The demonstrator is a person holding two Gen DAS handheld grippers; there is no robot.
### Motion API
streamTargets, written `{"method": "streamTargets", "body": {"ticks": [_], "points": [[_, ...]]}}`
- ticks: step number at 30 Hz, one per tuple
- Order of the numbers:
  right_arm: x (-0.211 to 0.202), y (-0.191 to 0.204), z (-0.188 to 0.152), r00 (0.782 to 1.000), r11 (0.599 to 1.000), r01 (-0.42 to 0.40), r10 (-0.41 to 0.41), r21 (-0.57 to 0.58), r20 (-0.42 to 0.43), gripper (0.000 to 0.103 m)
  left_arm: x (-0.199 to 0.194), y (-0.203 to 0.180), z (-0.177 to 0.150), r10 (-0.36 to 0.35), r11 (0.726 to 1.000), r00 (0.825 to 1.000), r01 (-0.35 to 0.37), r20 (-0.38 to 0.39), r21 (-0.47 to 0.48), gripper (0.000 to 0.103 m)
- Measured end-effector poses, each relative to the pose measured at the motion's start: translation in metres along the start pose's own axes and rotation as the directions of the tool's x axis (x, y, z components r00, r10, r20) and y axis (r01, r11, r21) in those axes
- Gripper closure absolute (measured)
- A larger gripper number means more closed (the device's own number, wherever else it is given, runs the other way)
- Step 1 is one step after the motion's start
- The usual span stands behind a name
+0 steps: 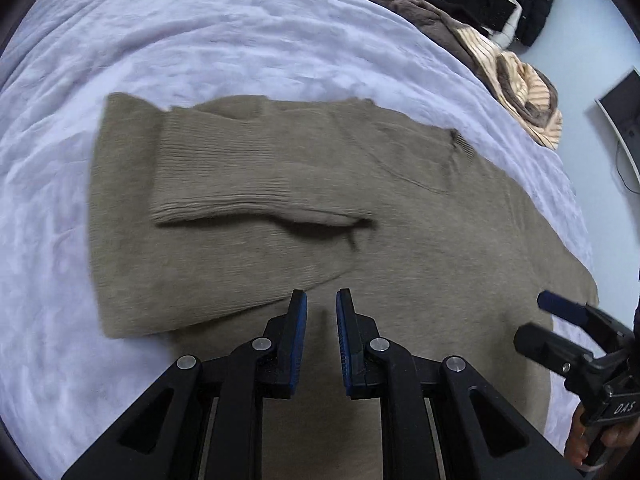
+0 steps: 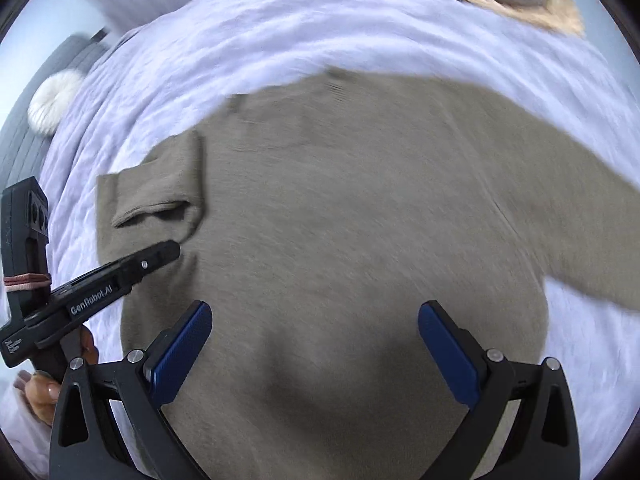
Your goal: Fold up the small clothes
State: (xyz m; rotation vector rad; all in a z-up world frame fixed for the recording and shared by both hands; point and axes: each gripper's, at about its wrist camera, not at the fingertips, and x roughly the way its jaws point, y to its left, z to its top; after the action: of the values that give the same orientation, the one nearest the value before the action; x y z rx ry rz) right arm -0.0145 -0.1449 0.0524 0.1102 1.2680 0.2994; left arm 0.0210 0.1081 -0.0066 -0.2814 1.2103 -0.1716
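Above olive sweater [image 1: 360,200], both claws empty

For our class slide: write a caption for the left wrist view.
Left gripper, slightly open, above a taupe sweater with one sleeve folded in.

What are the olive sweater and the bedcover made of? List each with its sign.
Olive sweater: looks like soft knit, maybe wool or a blend; ribbed cuff, fuzzy matte surface.
Bedcover: looks like thin, matte woven fabric, perhaps cotton; fine crinkles all over.
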Motion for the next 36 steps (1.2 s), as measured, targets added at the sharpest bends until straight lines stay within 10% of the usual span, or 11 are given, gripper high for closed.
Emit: {"method": "streamTargets", "body": {"ticks": [3, 9, 10, 11, 14, 19, 26, 32, 36], "points": [[0.018, 0.060, 0.024, 0.999, 0.972, 0.042, -0.033, -0.232, 0.043, 0.000, -0.015, 0.035, -0.008, 0.097, 0.994, 0.995, -0.095, 0.030, -0.060, 0.086], [0.090, 0.154, 0.044, 0.973, 0.787, 0.232, -0.184, -0.573, 0.141, 0.018, -0.006, 0.079, -0.025, 0.167, 0.981, 0.986, -0.169, -0.032, -0.096, 0.086], [0.106, 0.161, 0.047, 0.963, 0.758, 0.269, -0.226, -0.594, 0.147, 0.025, 0.000, 0.079, -0.027, 0.177, 0.980, 0.983, -0.181, -0.048, -0.080, 0.086], [0.123, 0.163, 0.050, 0.958, 0.740, 0.278, -0.260, -0.613, 0.121, 0.054, 0.003, 0.078, -0.029, 0.190, 0.979, 0.980, -0.194, -0.059, -0.067, 0.086], [0.110, 0.143, 0.066, 0.980, 0.862, 0.197, -0.170, -0.468, 0.099, 0.088, -0.001, 0.079, -0.035, 0.187, 0.979, 0.981, -0.190, -0.043, -0.078, 0.086], [0.043, 0.050, 0.070, 0.984, 0.998, -0.062, 0.065, -0.022, 0.165, 0.092, -0.014, 0.090, -0.033, 0.178, 0.974, 0.984, -0.176, 0.002, -0.142, 0.086], [0.051, -0.079, 0.018, 0.974, 0.860, -0.226, 0.195, 0.457, 0.115, 0.086, -0.008, 0.085, -0.018, 0.185, 0.975, 0.983, -0.185, -0.010, -0.126, 0.086], [0.045, -0.082, 0.005, 0.985, 0.898, -0.169, 0.135, 0.407, 0.111, 0.050, -0.003, 0.064, -0.006, 0.216, 0.973, 0.976, -0.217, -0.023, -0.080, 0.086], [0.044, -0.039, 0.028, 0.994, 0.988, 0.071, -0.082, 0.134, 0.078, 0.048, -0.004, 0.057, -0.002, 0.218, 0.973, 0.976, -0.219, -0.027, -0.074, 0.086]]}}
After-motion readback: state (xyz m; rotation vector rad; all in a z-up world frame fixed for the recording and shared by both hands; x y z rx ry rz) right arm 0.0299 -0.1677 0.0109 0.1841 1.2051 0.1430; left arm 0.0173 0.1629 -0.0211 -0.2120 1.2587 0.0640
